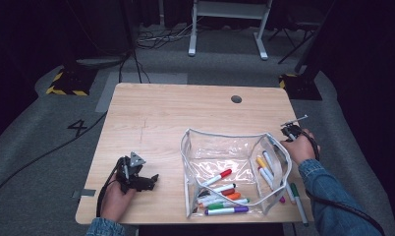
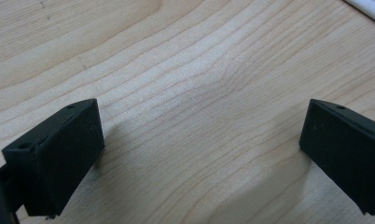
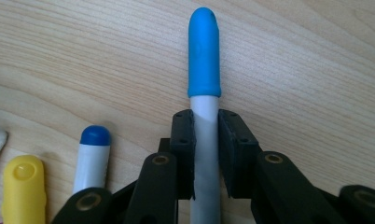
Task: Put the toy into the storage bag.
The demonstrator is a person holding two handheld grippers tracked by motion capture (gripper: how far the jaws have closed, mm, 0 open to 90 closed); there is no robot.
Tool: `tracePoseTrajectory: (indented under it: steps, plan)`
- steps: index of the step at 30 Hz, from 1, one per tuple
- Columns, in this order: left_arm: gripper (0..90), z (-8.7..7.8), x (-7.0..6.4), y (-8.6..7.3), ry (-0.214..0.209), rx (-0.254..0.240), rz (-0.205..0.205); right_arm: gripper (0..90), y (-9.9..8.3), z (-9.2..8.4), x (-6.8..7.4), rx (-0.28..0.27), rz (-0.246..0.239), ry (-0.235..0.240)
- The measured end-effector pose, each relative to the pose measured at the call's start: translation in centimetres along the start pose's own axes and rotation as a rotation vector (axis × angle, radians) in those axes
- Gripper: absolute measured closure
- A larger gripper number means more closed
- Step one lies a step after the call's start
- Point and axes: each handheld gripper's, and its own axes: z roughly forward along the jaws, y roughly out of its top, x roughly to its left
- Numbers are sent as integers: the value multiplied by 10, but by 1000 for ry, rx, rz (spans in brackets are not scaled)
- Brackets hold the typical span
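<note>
The high camera hangs above the near edge of the table (image 1: pixel 161 113) and looks forward and down, taking in the whole tabletop and the floor beyond it. The left gripper camera sits low, almost on the table, facing along its tongs (image 2: pixel 199 154) at bare wood. The right gripper camera rides equally close, looking along its tongs (image 3: pixel 205 140) at a light-blue marker (image 3: pixel 204 51). All three share the table's wood grain.

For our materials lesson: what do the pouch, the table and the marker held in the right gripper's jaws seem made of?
Pouch: clear, glossy soft plastic, probably vinyl; markers show through it.
Table: pale wood or wood-look laminate, matt; grain lines show.
Light-blue-capped marker: smooth plastic, slight sheen.
</note>
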Motion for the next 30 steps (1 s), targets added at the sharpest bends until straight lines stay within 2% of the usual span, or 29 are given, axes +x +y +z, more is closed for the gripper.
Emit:
tracePoseTrajectory:
  steps: [5,9,11,13,14,15,22,27,30]
  plan:
    - [0,0,0,0,-1,-2,-5,773,1,-3,-2,-6,28,14]
    - [0,0,0,0,1,-1,2,773,4,-17,-2,-26,14,22]
    - [0,0,0,0,-3,-1,-7,773,7,-27,-2,-45,4,27]
    - [0,0,0,0,1,-1,1,773,10,-39,0,-61,-6,31]
    - [0,0,0,0,1,-1,1,773,10,-39,0,-61,-6,31]
    - [0,0,0,0,-2,-1,-5,773,12,-50,0,-83,-30,36]
    - [0,0,0,0,-1,0,0,774,21,-91,10,-145,-92,52]
    - [0,0,0,0,-1,-2,-5,773,25,-121,23,-189,-141,63]
    - [0,0,0,0,-1,-2,-5,773,25,-133,32,-209,-180,64]
